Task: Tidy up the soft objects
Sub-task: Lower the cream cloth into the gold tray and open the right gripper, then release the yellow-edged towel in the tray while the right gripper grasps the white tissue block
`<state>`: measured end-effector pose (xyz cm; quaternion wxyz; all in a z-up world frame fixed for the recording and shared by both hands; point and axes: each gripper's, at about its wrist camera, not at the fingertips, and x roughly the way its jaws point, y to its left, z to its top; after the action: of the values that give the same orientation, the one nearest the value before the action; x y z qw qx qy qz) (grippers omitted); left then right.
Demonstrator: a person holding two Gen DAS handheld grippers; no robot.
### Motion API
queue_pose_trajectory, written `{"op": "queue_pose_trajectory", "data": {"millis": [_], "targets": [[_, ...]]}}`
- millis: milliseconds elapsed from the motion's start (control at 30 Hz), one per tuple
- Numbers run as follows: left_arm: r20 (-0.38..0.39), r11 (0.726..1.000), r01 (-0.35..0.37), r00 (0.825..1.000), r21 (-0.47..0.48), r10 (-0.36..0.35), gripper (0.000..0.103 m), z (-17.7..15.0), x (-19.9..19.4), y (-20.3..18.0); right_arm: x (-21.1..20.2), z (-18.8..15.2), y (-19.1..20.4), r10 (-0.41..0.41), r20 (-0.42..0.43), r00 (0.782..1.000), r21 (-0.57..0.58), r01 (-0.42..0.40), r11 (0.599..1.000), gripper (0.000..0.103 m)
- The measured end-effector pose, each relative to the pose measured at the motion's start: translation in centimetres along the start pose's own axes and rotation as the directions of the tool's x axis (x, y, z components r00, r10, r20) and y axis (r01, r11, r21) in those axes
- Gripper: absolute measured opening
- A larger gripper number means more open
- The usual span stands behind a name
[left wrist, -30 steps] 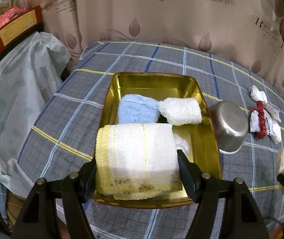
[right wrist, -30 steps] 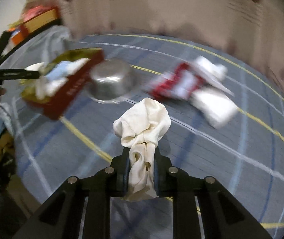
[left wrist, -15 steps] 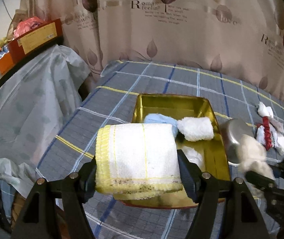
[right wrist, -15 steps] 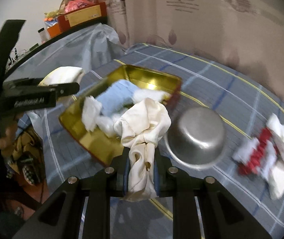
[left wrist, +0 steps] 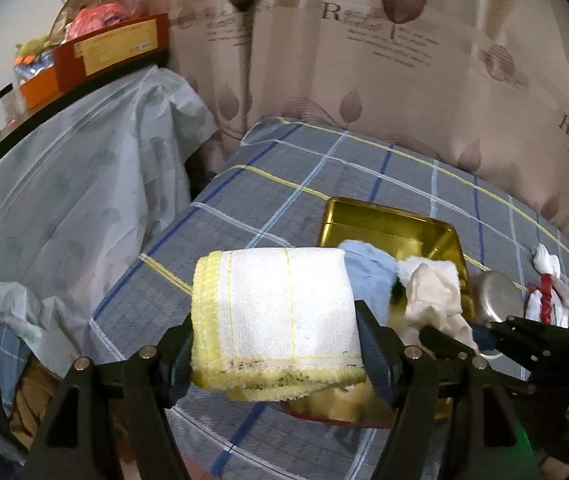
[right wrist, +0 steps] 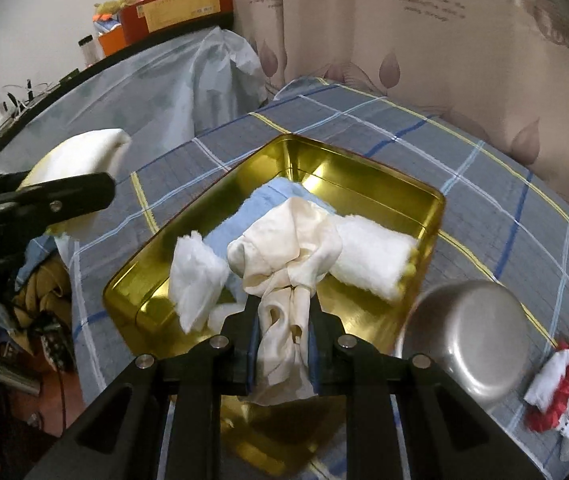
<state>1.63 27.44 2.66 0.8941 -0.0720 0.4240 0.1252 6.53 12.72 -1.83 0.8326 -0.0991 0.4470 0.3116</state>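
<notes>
While the right gripper (right wrist: 283,322) hangs over the gold tin (right wrist: 400,184), jaws clamped on the cream cloth (right wrist: 284,248), the left gripper (left wrist: 276,342) holds the yellow-edged towel (left wrist: 274,308) beside the tin's left edge.

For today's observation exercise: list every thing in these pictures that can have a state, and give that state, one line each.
Left gripper: shut on folded towel.
Right gripper: shut on cream cloth, over tin.
Gold tin: open, holding blue cloth and white cloths.
Metal bowl: upside down beside tin.
</notes>
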Motion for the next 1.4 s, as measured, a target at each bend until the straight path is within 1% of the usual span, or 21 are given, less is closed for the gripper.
{"op": "queue_pose_trajectory", "data": {"millis": [167,267,300,333,367,400,433,467,600,800,900,967,1100,1133,1200,1233,1333,1400], "targets": [[-0.014,0.999,-0.005,1.000,-0.053,0.005,0.072,0.2,0.3,1.5,1.5,0.9,0.9,0.022,-0.007,1.000,0.010,-0.022,1.000,0.021],[-0.031,0.996,0.014,0.999,-0.083,-0.017,0.071,0.3,0.5,2.1,2.2,1.1,1.4,0.025,-0.017,1.000,0.003,-0.025,1.000,0.022],[-0.029,0.995,0.021,0.999,-0.094,-0.024,0.071,0.3,0.4,2.3,2.3,1.1,1.6,0.024,-0.019,1.000,-0.003,-0.024,1.000,0.025],[-0.026,0.995,0.024,0.999,-0.099,-0.026,0.071,0.3,0.3,2.4,2.3,1.0,1.8,0.025,-0.016,1.000,-0.007,-0.025,1.000,0.032],[-0.023,0.994,0.024,0.999,-0.103,-0.027,0.071,0.3,0.3,2.5,2.3,1.1,1.8,0.025,-0.015,1.000,-0.006,-0.025,1.000,0.036],[-0.020,0.994,0.023,0.999,-0.104,-0.026,0.071,0.3,0.2,2.6,2.2,1.1,1.9,0.033,-0.009,0.999,-0.002,-0.033,0.999,0.046],[-0.019,0.994,0.019,1.000,-0.104,-0.021,0.071,0.4,0.2,2.6,1.8,1.0,1.9,0.039,0.004,0.999,-0.004,-0.039,0.999,0.058],[-0.018,0.994,0.015,1.000,-0.105,-0.017,0.071,0.3,0.1,2.6,1.5,1.0,2.0,0.035,0.015,0.999,-0.006,-0.035,0.999,0.062],[-0.023,0.993,0.021,0.999,-0.112,-0.024,0.071,0.4,0.2,2.6,-0.5,0.8,2.2,0.031,0.068,0.997,-0.008,-0.031,0.999,0.063],[-0.037,0.997,0.034,0.999,-0.074,-0.037,0.071,0.1,0.2,1.4,-3.3,0.2,1.7,0.033,0.107,0.994,0.015,-0.035,0.999,0.067],[-0.047,0.997,0.067,0.997,-0.038,-0.069,0.072,-0.3,0.1,0.2,-4.8,-0.8,0.9,0.013,0.124,0.992,0.032,-0.017,0.999,0.068],[-0.062,0.994,0.105,0.993,-0.013,-0.105,0.071,-0.4,0.2,-0.6,-5.8,-1.7,0.0,-0.001,0.132,0.991,0.053,-0.006,0.999,0.069],[-0.082,0.984,0.176,0.981,0.009,-0.175,0.071,-0.6,0.2,-1.5,-8.1,-3.5,-2.8,-0.050,0.143,0.989,0.105,0.035,0.994,0.070],[-0.082,0.983,0.185,0.980,0.009,-0.184,0.071,-0.6,0.1,-1.7,-8.9,-4.0,-3.7,-0.073,0.144,0.987,0.122,0.055,0.991,0.072],[-0.079,0.978,0.205,0.976,0.026,-0.203,0.071,-0.6,-0.1,-2.1,-10.2,-5.1,-5.4,-0.114,0.152,0.982,0.157,0.090,0.983,0.073],[-0.079,0.976,0.215,0.974,0.031,-0.212,0.072,-0.6,-0.1,-2.2,-10.8,-5.8,-6.6,-0.137,0.152,0.979,0.179,0.109,0.978,0.073],[-0.102,0.961,0.271,0.959,0.050,-0.265,0.072,-0.9,0.3,-2.8,-12.1,-7.6,-9.7,-0.206,0.135,0.969,0.235,0.171,0.957,0.073],[-0.108,0.955,0.290,0.953,0.062,-0.283,0.072,-1.0,0.5,-3.2,-12.9,-9.0,-11.7,-0.237,0.125,0.963,0.283,0.195,0.939,0.073]]}}
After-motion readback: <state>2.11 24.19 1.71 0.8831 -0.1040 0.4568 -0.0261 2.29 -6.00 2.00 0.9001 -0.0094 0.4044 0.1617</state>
